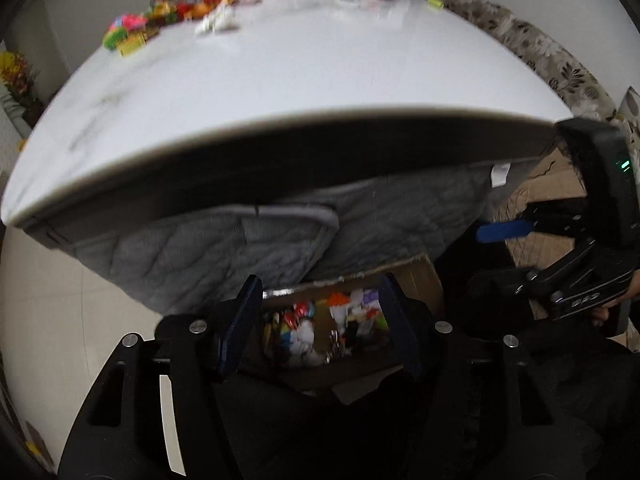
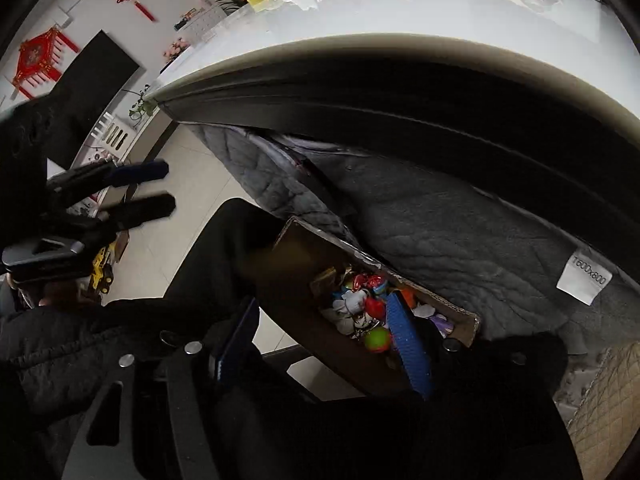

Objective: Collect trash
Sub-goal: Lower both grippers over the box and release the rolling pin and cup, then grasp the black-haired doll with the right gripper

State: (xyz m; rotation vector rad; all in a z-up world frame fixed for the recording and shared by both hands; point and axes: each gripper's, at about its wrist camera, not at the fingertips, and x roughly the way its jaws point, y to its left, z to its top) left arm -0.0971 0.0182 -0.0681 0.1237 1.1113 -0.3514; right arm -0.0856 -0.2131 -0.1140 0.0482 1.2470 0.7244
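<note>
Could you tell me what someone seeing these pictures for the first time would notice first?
Most striking is the cardboard box on the floor below the table's near edge, full of bright bits of trash, with the open left gripper and the open right gripper both above it, nothing between their fingers. Next comes the white table, bare across its near part, with a colourful heap of clutter along its far edge.

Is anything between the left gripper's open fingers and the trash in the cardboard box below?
Nothing: in the left wrist view the left gripper stands open, empty, framing the cardboard box of trash.
</note>
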